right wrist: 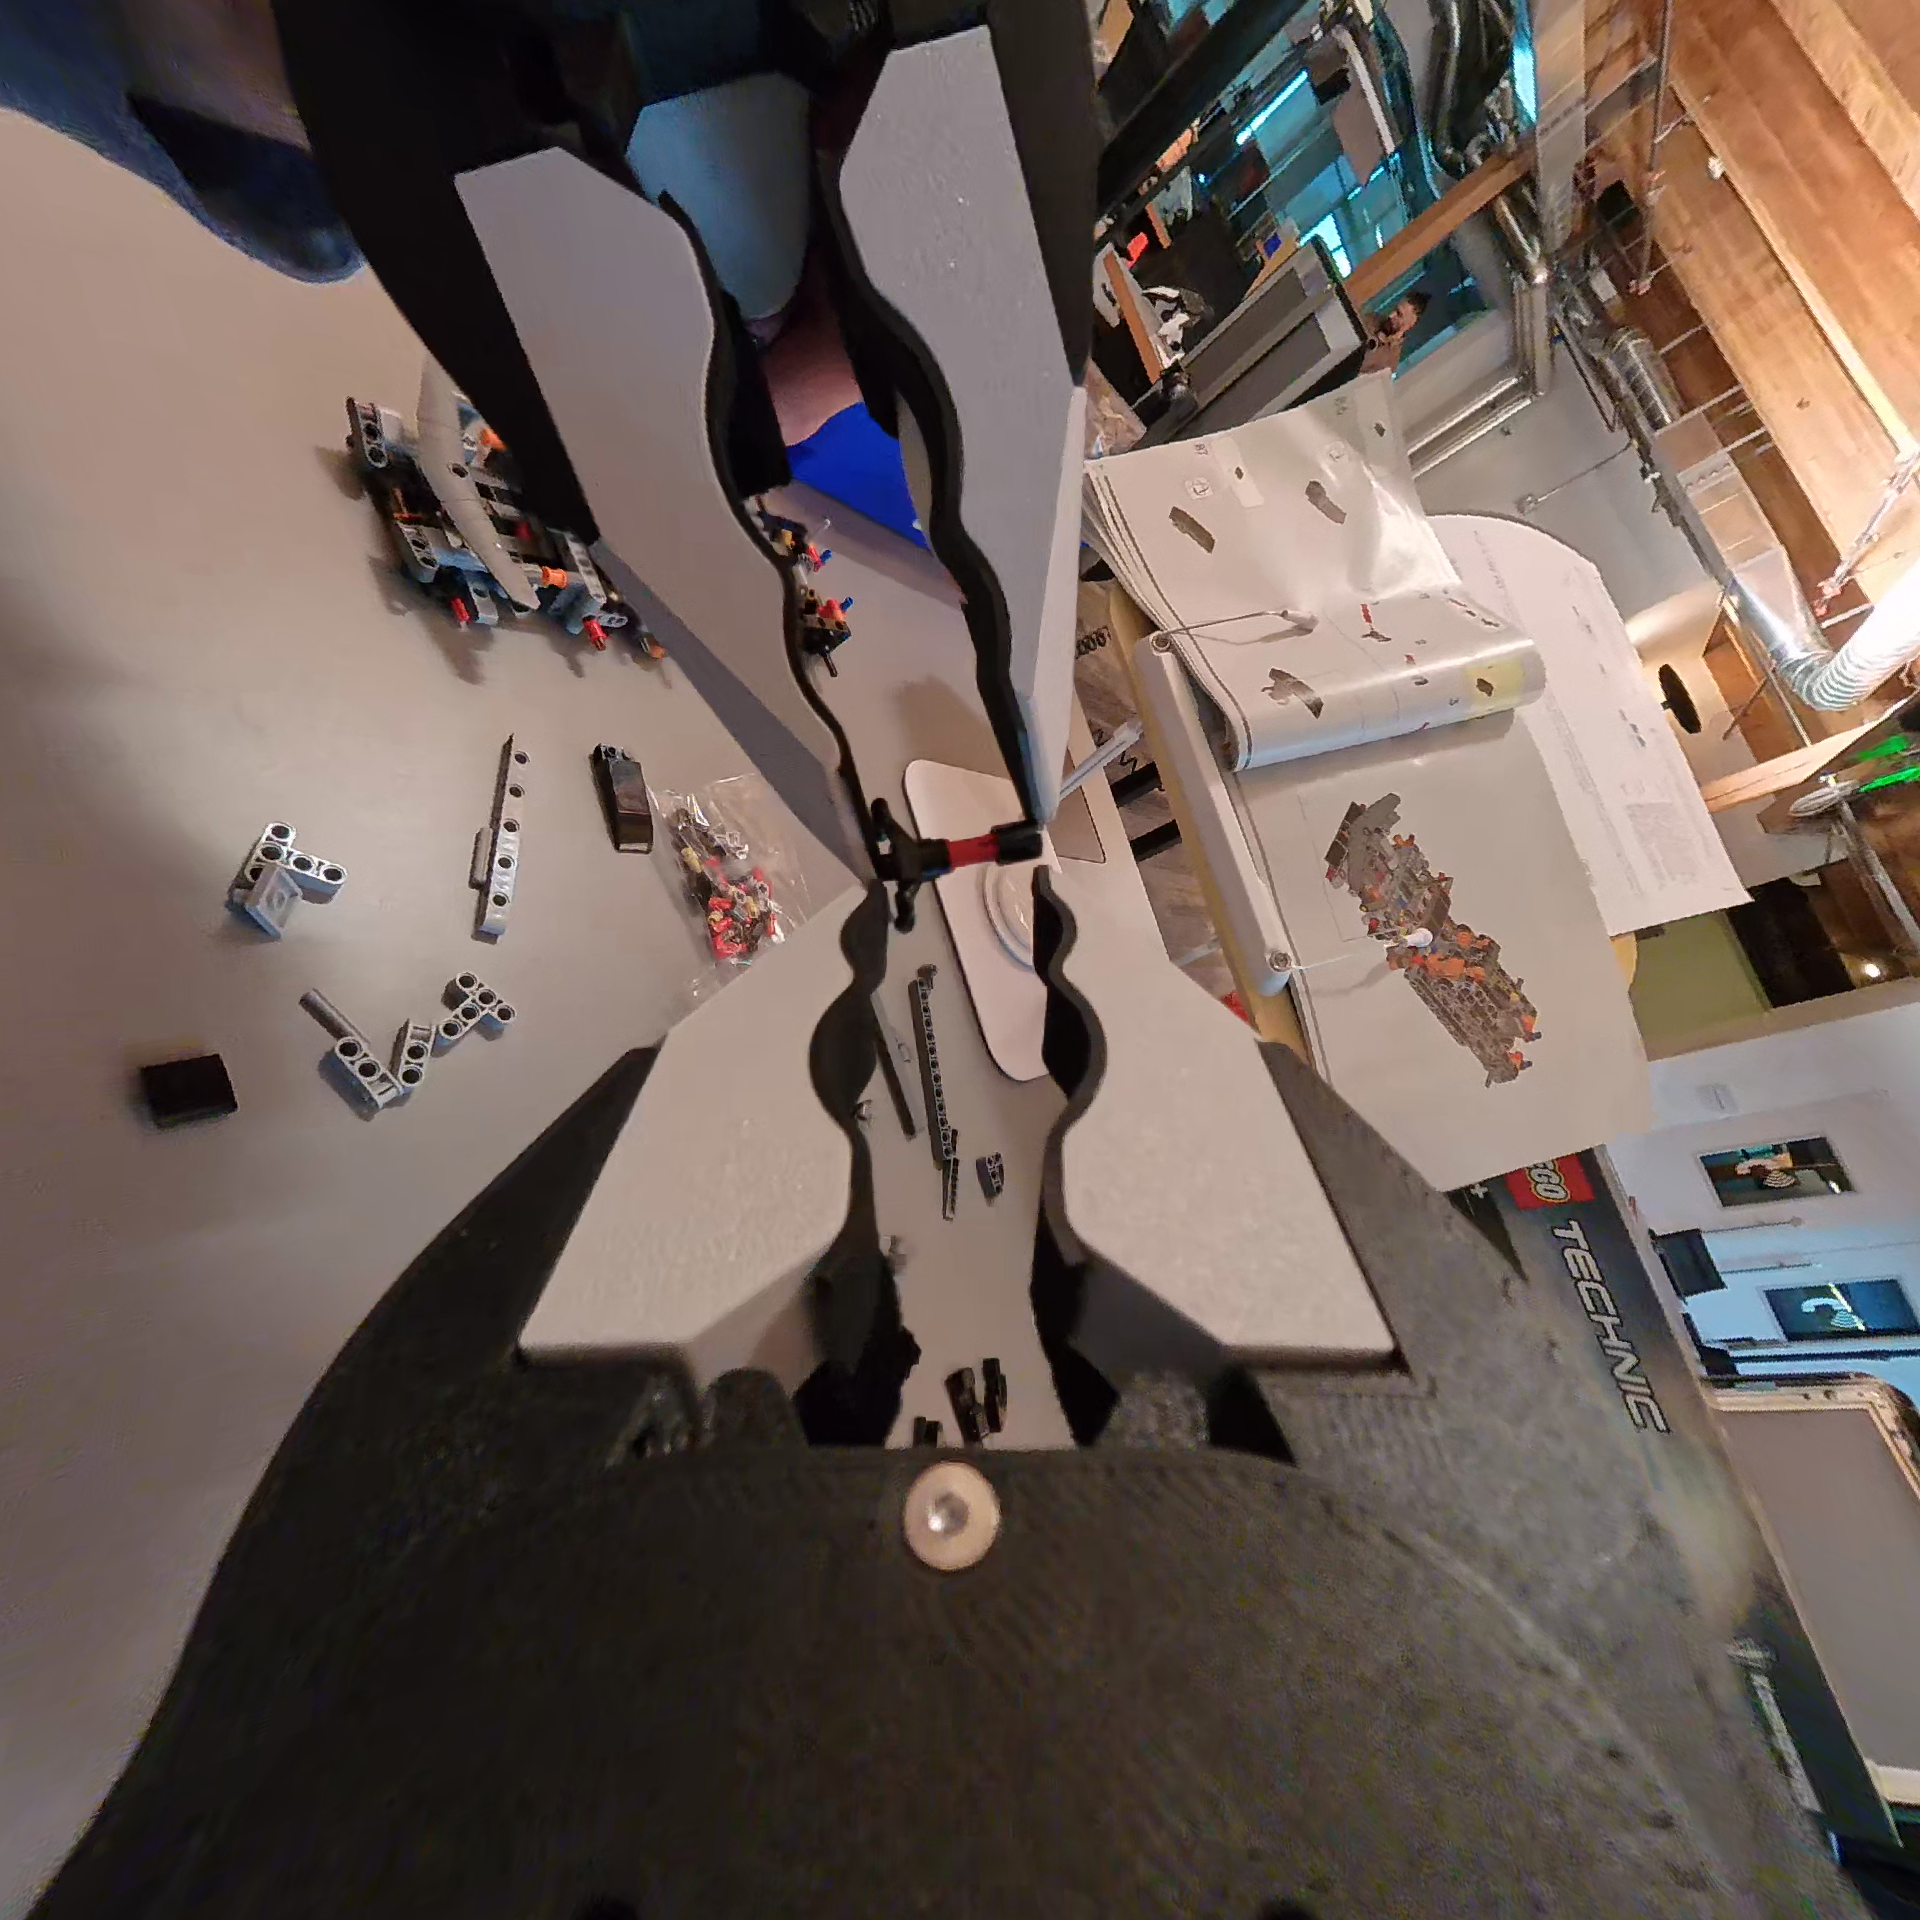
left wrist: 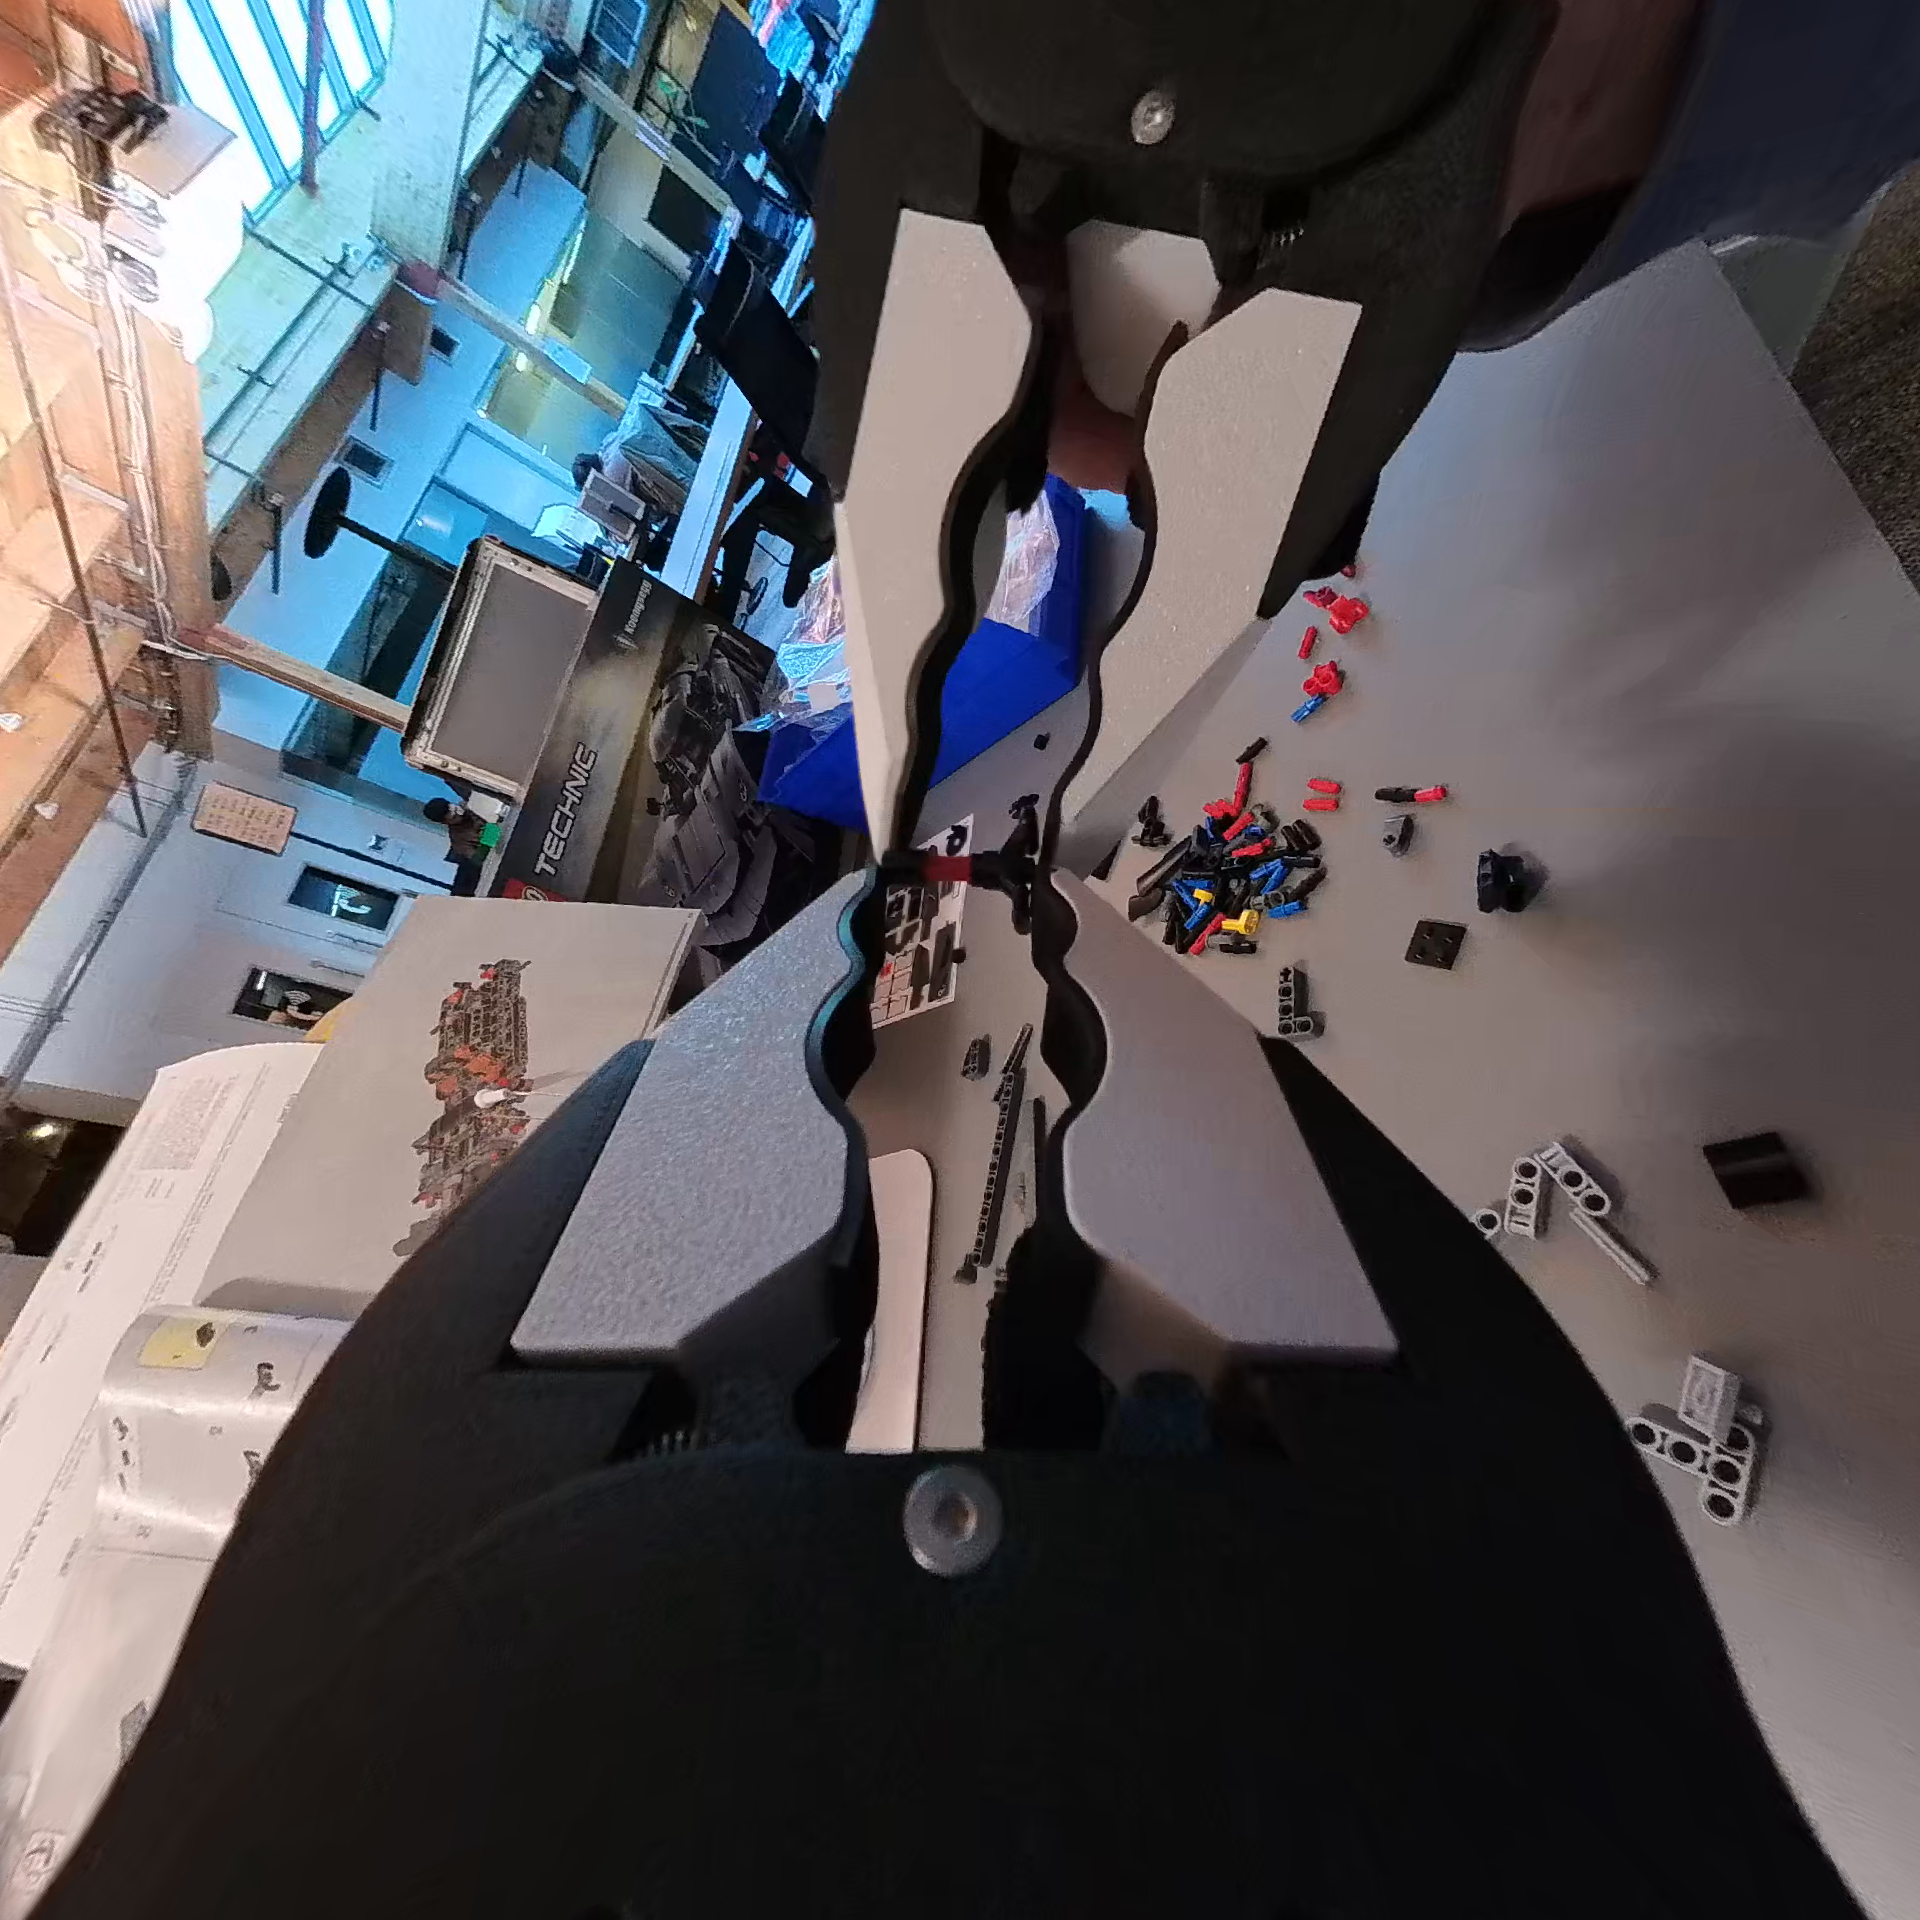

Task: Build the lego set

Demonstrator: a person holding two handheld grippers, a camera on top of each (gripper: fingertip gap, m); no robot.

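A small piece, a red-and-black pin (left wrist: 943,868) pushed into a black connector (left wrist: 1021,857), hangs above the grey table (left wrist: 1558,520). My left gripper (left wrist: 964,885) and my right gripper (left wrist: 966,840) meet tip to tip around it. Each has its jaws narrowed to the piece's length and touches both of its ends. The right wrist view shows the same piece (right wrist: 964,849) between my right gripper (right wrist: 956,891) and the left gripper (right wrist: 951,821), which comes in from above.
Loose pins (left wrist: 1236,873), grey beams (left wrist: 1558,1195) and black tiles (left wrist: 1756,1169) lie on the table. A long black beam (right wrist: 935,1081) lies under the grippers. A partial build (right wrist: 468,520), a parts bag (right wrist: 727,862), the open booklet (right wrist: 1351,623), the set box (left wrist: 644,748) and a blue bin (left wrist: 997,675) stand around. The tips of both grippers are at nearly the same place.
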